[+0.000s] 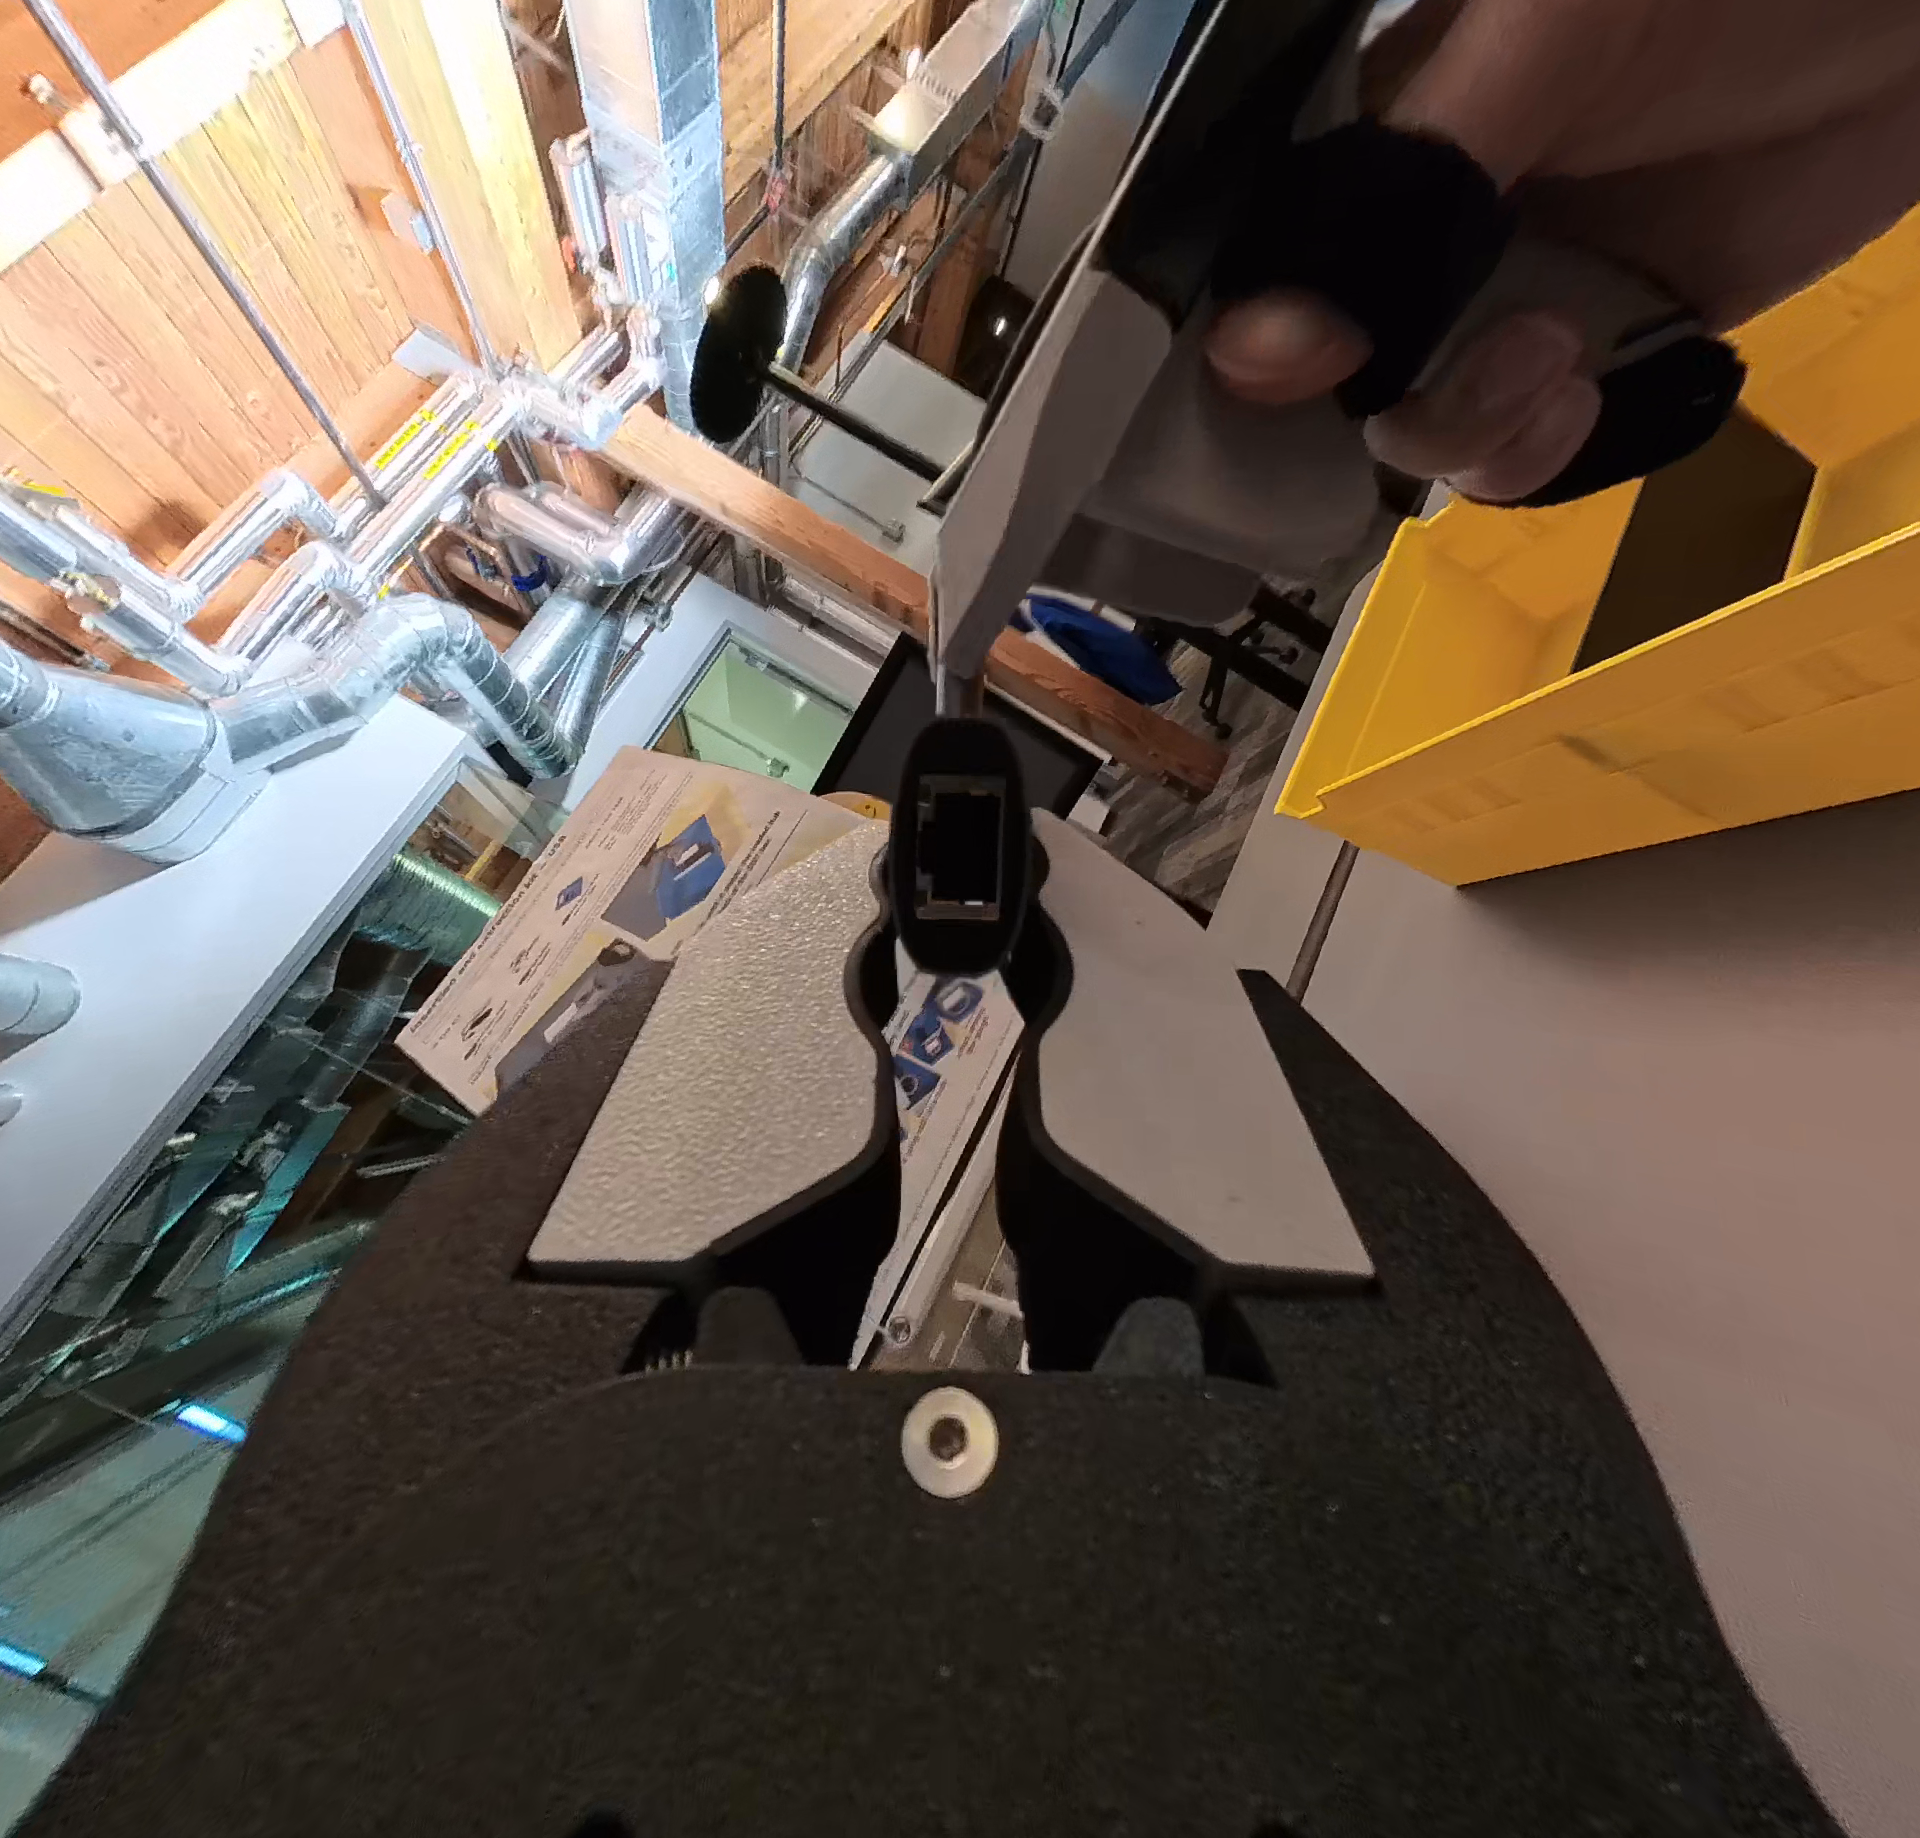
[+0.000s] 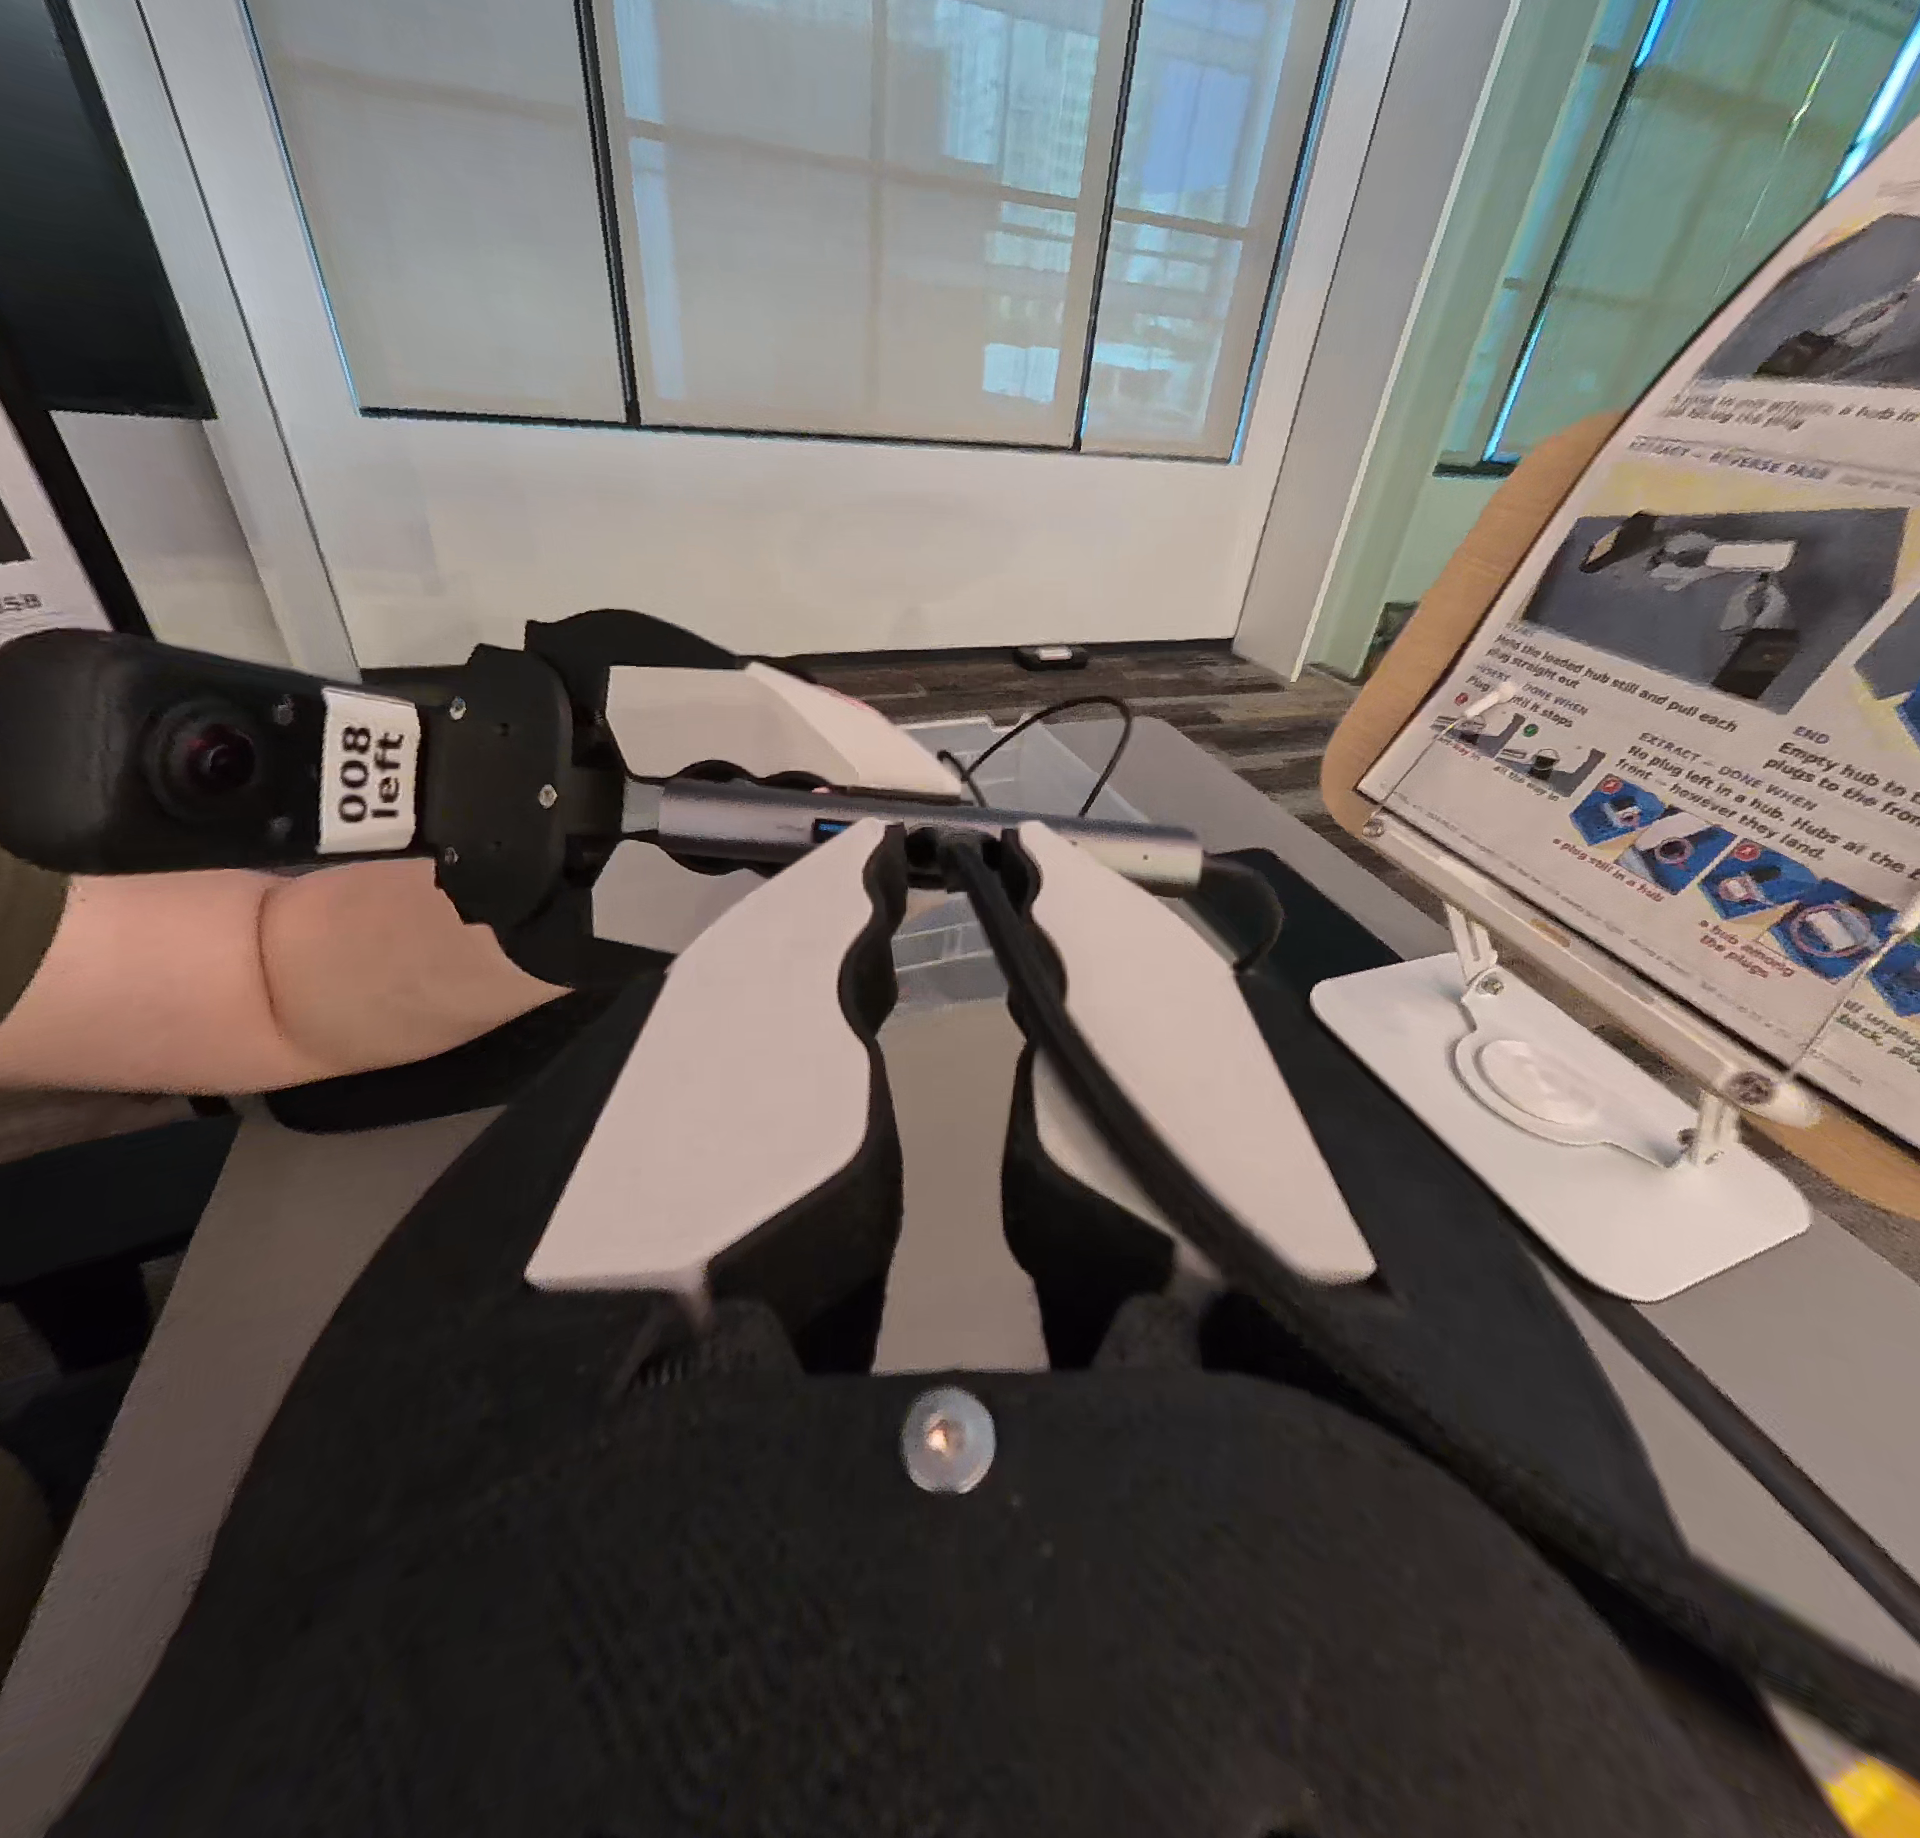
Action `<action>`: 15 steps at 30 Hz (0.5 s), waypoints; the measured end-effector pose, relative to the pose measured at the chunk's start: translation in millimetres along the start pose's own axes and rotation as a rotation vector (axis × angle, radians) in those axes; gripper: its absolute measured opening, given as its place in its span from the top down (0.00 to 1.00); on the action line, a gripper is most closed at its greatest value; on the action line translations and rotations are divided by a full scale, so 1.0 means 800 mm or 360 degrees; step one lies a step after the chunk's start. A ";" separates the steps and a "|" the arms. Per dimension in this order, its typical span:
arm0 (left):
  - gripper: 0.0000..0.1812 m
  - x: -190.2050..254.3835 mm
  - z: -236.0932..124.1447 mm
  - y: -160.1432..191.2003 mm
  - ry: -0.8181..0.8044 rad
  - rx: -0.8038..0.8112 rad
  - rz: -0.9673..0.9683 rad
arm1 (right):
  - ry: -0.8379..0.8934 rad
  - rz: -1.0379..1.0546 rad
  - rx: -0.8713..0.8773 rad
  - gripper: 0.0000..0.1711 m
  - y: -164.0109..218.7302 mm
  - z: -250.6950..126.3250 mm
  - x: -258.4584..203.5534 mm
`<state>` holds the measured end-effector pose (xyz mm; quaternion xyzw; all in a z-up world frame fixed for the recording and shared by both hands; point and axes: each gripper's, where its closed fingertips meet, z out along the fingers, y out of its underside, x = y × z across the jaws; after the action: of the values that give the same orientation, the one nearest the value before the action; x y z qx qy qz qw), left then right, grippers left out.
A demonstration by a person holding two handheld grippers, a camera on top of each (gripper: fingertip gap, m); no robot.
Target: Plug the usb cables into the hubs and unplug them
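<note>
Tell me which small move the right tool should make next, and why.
Probably a short straight push or pull along the plug's axis. The right tool is shut on the black cable's plug, right at the side of the slim grey metal hub, which the left tool clamps by one end.

The hub point(image 2: 914, 824) at mid-frame is silver-grey with a blue port; its end point(image 1: 958, 858) is black. The cable point(image 2: 1049, 978) is black. Both grippers point(image 1: 961, 915) point(image 2: 951, 843) have white fingers on speckled black bodies. At right, the bins point(image 1: 1621, 666) are yellow. The table point(image 1: 1621, 1113) is grey. The sheet point(image 2: 1714, 708) at right is white with blue and yellow pictures.
</note>
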<state>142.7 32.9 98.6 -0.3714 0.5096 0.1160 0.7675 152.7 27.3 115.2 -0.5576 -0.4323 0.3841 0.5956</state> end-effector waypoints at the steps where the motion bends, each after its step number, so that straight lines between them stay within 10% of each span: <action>1: 0.91 -0.001 0.000 0.000 -0.0007 -0.0001 0.0008 | 0.0015 -0.0025 0.0018 0.89 -0.001 0.000 0.000; 15: 0.90 -0.010 0.006 0.004 -0.0066 -0.0071 0.0056 | 0.0099 -0.0049 0.0127 0.89 -0.008 0.002 0.009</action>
<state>140.5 40.2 105.0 -0.3768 0.4974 0.1485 0.7672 153.1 33.8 122.0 -0.5383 -0.4064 0.3744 0.6363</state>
